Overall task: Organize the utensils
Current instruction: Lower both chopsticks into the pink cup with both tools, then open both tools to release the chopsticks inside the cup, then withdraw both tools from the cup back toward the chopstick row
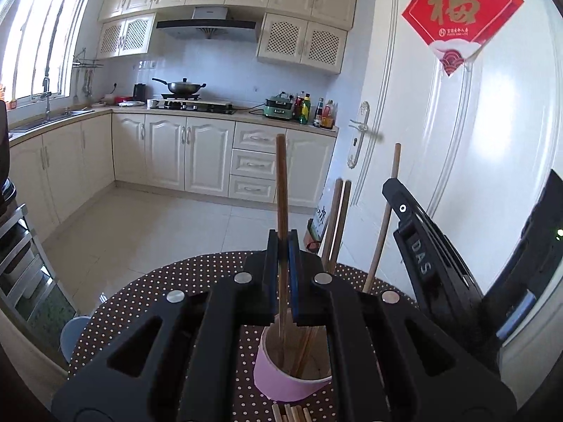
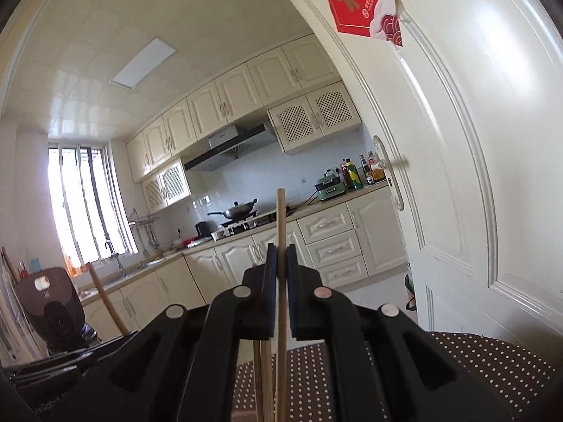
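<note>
My left gripper point(image 1: 283, 242) is shut on a dark brown chopstick point(image 1: 281, 190) held upright, its lower end inside a pink cup point(image 1: 281, 376) on the polka-dot table point(image 1: 147, 302). The cup holds several chopsticks; two point(image 1: 337, 218) lean out to the right. My right gripper point(image 2: 280, 251) is shut on a light wooden chopstick point(image 2: 280, 218), also upright; that chopstick shows in the left wrist view point(image 1: 385, 214) beside the right gripper's black body point(image 1: 432, 263). More chopstick ends point(image 1: 292, 413) lie on the table below the cup.
A white door point(image 1: 457, 140) with a red paper ornament point(image 1: 461, 14) stands close on the right. Kitchen cabinets, a stove with a wok point(image 1: 184, 88) and a sink lie beyond the tiled floor. A dark appliance point(image 2: 52, 302) stands at the left.
</note>
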